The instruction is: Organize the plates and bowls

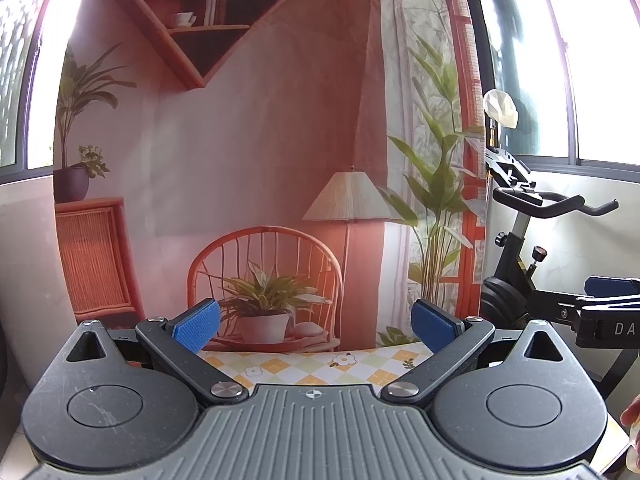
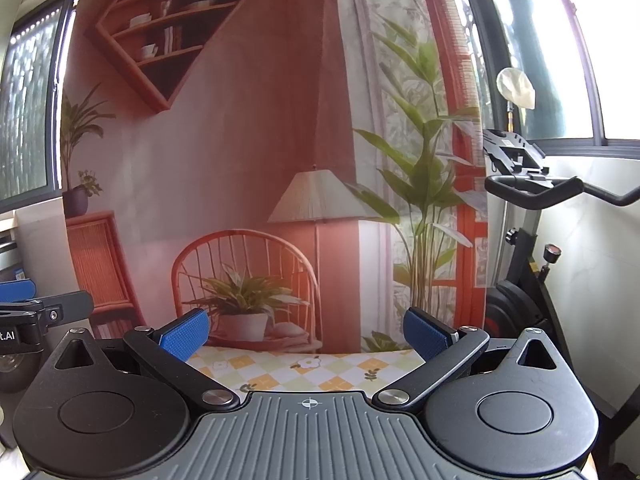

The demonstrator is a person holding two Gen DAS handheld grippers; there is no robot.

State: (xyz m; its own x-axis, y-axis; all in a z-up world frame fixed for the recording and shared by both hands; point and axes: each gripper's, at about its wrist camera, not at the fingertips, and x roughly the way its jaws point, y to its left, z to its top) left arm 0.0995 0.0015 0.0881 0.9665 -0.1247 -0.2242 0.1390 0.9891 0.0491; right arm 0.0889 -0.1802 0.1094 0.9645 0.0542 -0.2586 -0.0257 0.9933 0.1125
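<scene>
L gripper (image 1: 315, 322): blue pads spread wide, nothing between them. R gripper (image 2: 307, 332): same, jaws apart, empty. Both held level, side by side, aimed at printed backdrop (image 1: 256, 140) (room scene w/ shelf, lamp, chair). Only far edge of table w/ checked floral cloth (image 1: 320, 366) shows beneath the fingers. Exercise bike (image 2: 520, 240) stands to the right by the window.

Plates & bowls: not in either view; position unknown, prob. lower on the table, below cam field.

Step in hand (judged): start pose, task not begun. To do well: tilt both wrists down first to bring the crockery into view, keep jaws wide on approach, take rims edge-on, keep grippers apart from each other to avoid a clash.
</scene>
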